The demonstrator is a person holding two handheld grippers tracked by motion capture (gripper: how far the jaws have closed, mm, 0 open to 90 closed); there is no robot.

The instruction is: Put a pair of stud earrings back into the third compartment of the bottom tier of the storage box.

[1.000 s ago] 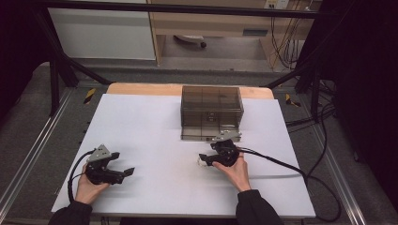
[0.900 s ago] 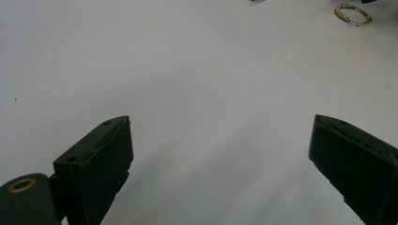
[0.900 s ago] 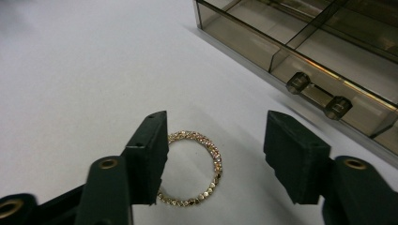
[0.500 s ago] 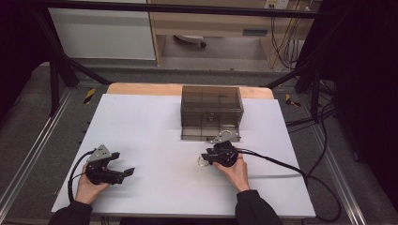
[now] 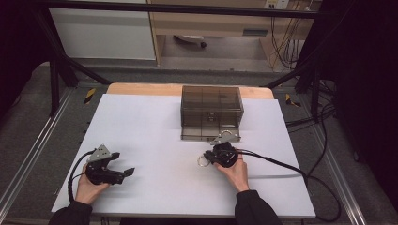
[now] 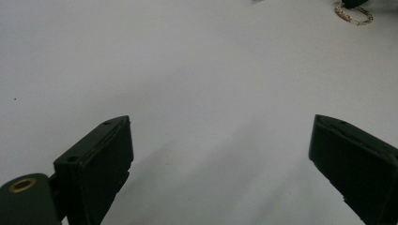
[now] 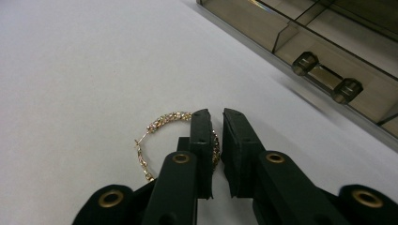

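Note:
A gold sparkly hoop point(image 7: 159, 121) lies on the white table sheet point(image 5: 155, 126), a little in front of the smoky clear drawer box point(image 5: 211, 110). My right gripper point(image 7: 217, 115) is shut on the hoop's right side, and a bit of the ring shows in the thin slit between the jaws. From above, the hoop point(image 5: 202, 161) sticks out to the left of the right gripper point(image 5: 210, 157). My left gripper point(image 5: 127, 172) rests at the near left, open and holding nothing. Its jaws point(image 6: 220, 122) stand wide apart over bare sheet, with the hoop point(image 6: 354, 13) far off.
The drawer box point(image 7: 324, 75) has a low front with two small knobs, just right of my right gripper. A black cable point(image 5: 291, 168) trails from the right gripper off the table's right side. A wooden strip point(image 5: 141, 89) edges the far side.
The right gripper with the hoop has shifted very slightly toward the near edge. The left gripper has stayed put.

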